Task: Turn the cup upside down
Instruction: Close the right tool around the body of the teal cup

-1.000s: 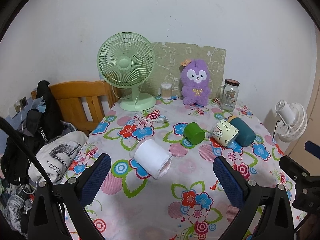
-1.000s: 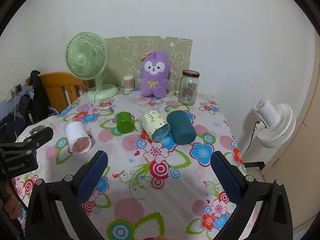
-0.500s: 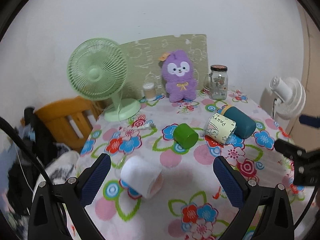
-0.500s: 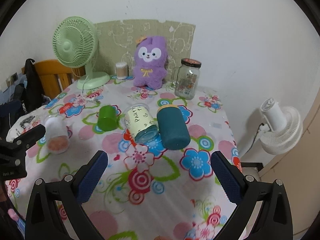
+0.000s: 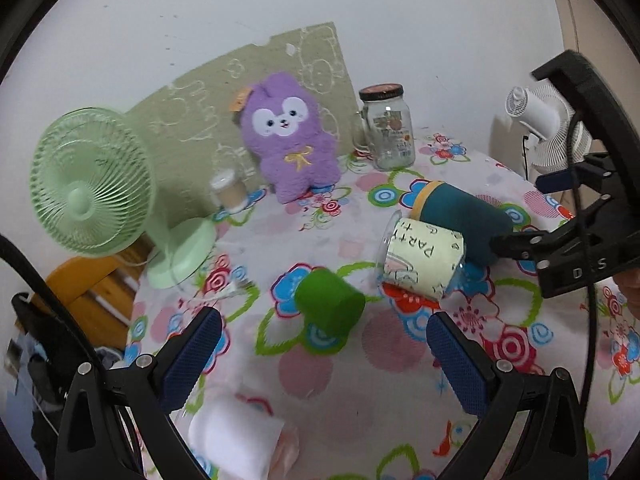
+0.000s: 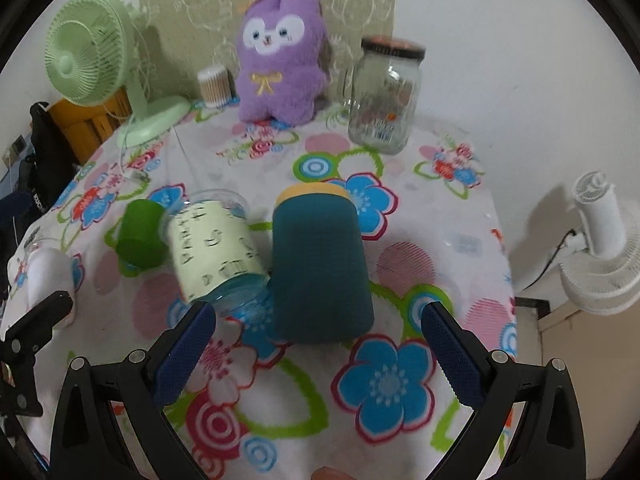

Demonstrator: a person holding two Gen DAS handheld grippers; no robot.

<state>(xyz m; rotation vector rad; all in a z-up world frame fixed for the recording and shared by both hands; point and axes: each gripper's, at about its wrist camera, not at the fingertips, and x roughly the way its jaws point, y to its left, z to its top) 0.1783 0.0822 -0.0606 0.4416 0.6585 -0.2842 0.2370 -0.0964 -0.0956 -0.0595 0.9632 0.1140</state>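
Observation:
Several cups lie on their sides on the floral tablecloth. A dark teal cup (image 6: 320, 264) with a yellow rim lies straight ahead of my right gripper (image 6: 320, 354), which is open and empty, its base just beyond the fingertips. Beside it lies a clear cup with a pale yellow "PARTY" sleeve (image 6: 214, 252), then a green cup (image 6: 140, 236). My left gripper (image 5: 320, 356) is open and empty, with the green cup (image 5: 330, 306) just ahead between its fingers. The teal cup (image 5: 460, 216) and PARTY cup (image 5: 424, 258) lie to its right. A white cup (image 5: 236, 440) lies under the left gripper.
At the back stand a green fan (image 5: 96, 184), a purple plush toy (image 5: 290, 136), a glass jar (image 5: 388, 128) and a cotton-swab pot (image 5: 230, 192). A white fan (image 6: 600, 248) stands off the table's right edge. A wooden chair (image 6: 84, 124) is at left.
Both grippers have moved forward and lower toward the cups. The right one has closed in on the teal cup; the left one has swung right from the white cup toward the green cup.

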